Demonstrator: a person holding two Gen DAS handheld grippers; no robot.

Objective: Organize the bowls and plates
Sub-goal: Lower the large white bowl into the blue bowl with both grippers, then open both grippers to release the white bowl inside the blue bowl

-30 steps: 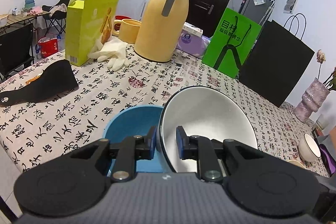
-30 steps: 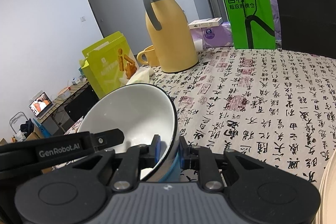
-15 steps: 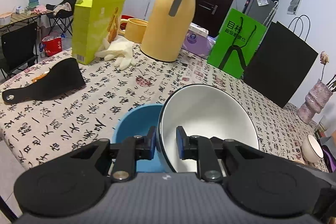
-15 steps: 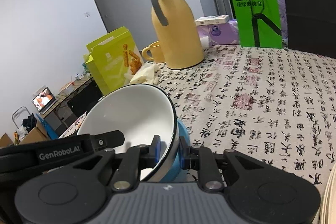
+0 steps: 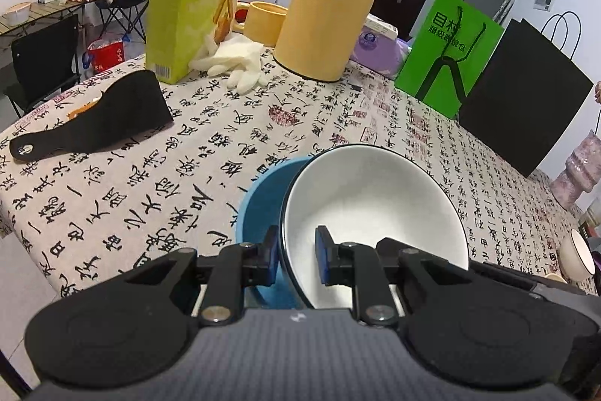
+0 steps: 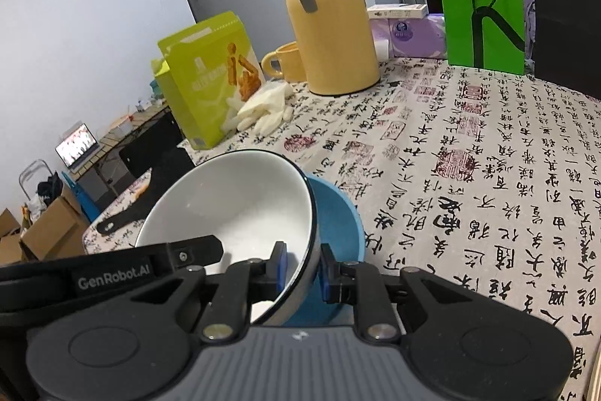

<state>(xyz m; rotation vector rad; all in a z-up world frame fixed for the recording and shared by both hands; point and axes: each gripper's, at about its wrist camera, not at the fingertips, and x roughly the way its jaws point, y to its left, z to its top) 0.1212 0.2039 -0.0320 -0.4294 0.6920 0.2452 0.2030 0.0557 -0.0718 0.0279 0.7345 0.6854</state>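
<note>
While both grippers pinch its rim, the white bowl (image 5: 372, 198) tilts inside the blue bowl (image 5: 263, 198).

Left gripper (image 5: 296, 252) and right gripper (image 6: 303, 267) each have their jaws closed on opposite sides of the white bowl's rim, low over the bench (image 5: 150, 153). Nesting looks to be the step in hand; next the white bowl likely needs levelling and lowering until seated, then both jaws opening.

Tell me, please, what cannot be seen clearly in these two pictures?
- Blue bowl: bottom hidden by the white bowl and gripper body, both views.
- Small bowl: cut by the right edge, left wrist view.
- Laptop screen: too small, right wrist view.
</note>
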